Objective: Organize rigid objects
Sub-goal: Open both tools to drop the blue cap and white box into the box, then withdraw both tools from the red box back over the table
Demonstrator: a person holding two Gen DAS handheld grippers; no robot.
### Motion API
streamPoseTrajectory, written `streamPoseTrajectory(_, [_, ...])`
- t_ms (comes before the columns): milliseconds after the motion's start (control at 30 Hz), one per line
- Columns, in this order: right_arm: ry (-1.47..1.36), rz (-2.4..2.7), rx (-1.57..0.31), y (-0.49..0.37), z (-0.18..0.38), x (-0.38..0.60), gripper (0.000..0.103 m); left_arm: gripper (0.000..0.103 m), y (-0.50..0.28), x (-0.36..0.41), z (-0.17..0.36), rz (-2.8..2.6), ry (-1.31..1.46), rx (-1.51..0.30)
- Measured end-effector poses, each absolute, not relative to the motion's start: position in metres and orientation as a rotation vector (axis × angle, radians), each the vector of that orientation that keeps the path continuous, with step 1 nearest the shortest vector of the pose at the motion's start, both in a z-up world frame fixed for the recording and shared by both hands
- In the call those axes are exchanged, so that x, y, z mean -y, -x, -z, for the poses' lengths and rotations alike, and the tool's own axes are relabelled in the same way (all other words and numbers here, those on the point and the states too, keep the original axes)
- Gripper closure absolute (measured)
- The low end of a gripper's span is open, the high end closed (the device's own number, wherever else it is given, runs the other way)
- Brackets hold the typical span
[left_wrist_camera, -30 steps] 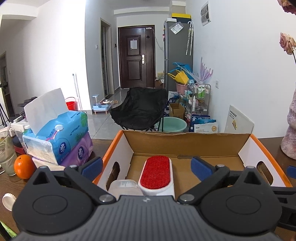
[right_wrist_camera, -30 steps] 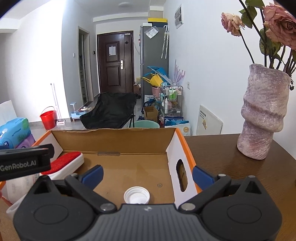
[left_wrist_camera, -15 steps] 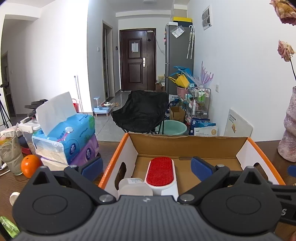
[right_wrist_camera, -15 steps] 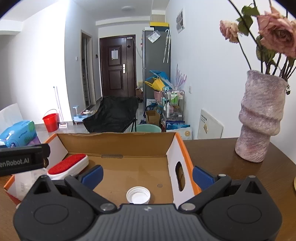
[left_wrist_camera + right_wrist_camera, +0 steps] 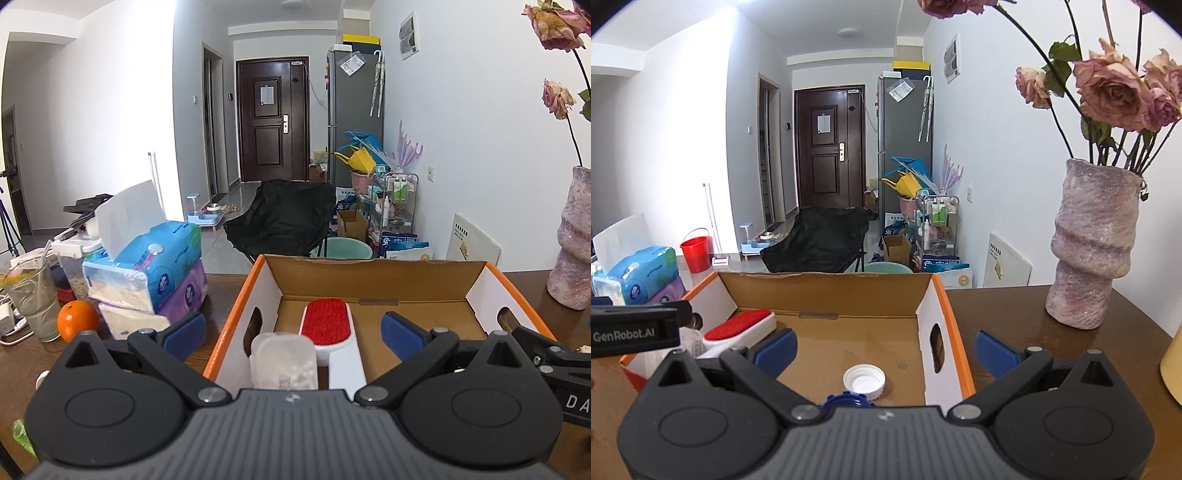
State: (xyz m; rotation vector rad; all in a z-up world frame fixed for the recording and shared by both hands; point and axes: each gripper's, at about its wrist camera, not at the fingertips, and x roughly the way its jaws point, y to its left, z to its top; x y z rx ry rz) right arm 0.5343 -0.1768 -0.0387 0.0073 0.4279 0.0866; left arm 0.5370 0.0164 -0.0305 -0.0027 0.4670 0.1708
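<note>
An open cardboard box with orange rims stands on the brown table. Inside lie a white brush with a red pad, a clear plastic container beside it, a white bottle cap and a blue cap partly hidden by my right gripper's body. My left gripper is open and empty above the box's near left part. My right gripper is open and empty above the box's near right part.
Stacked tissue packs, an orange and a glass stand left of the box. A pink vase with dried roses stands on the right. A yellow object is at the right edge.
Both grippers have risen and drawn back from the box. More of the box floor shows, and the blue cap has come into the right wrist view.
</note>
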Motion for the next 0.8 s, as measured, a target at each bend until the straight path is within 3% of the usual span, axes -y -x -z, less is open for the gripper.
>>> streamPoseTrajectory(800, [-0.038, -0.092, -0.371, -0.448, 0.043, 0.199, 0.0, 0.0, -0.463, -0.023, 0.043, -0.2, 0.002, -0.486])
